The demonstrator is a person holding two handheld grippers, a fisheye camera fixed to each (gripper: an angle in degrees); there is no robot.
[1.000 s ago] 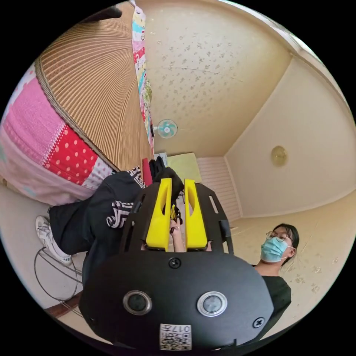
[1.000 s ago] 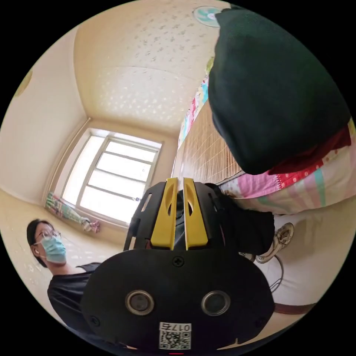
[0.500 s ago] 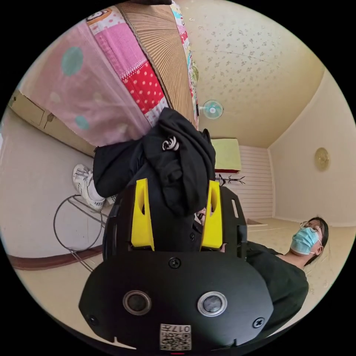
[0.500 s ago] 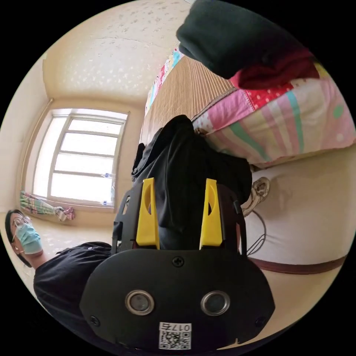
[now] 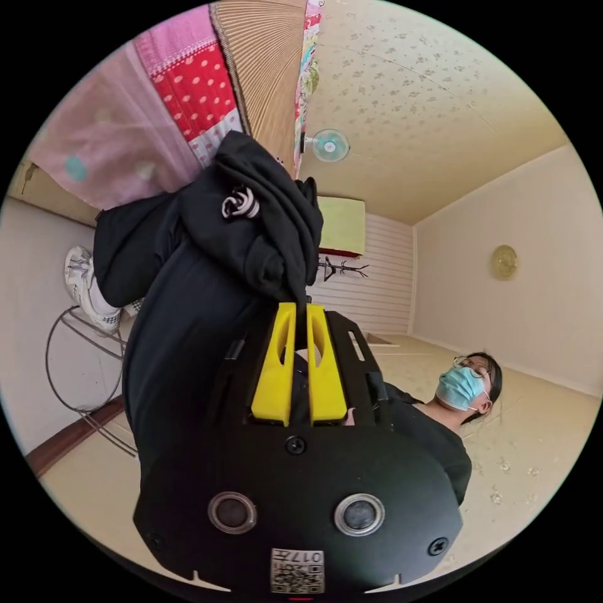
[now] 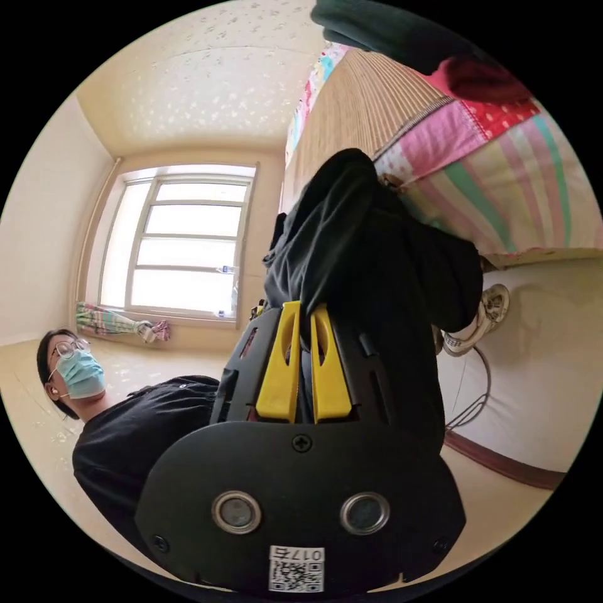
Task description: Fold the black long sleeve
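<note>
The black long sleeve (image 5: 207, 270) hangs bunched over the edge of a bed, with a small white print on it. My left gripper (image 5: 300, 309) is shut on a fold of that black cloth, its yellow jaws nearly touching. In the right gripper view the same black long sleeve (image 6: 370, 264) drapes down from the bed edge, and my right gripper (image 6: 304, 309) is shut on another fold of it. Cloth covers the jaw tips in both views.
The bed has a woven straw mat (image 6: 339, 125) and a pink patchwork quilt (image 5: 132, 119). A dark folded garment (image 6: 389, 31) lies on the bed. A white shoe (image 5: 81, 289) and a wire loop (image 5: 75, 377) lie on the floor. A person (image 5: 465, 389) in black is close by.
Both grippers stood open around the black cloth half a second ago and have closed on it. Both cameras have tilted.
</note>
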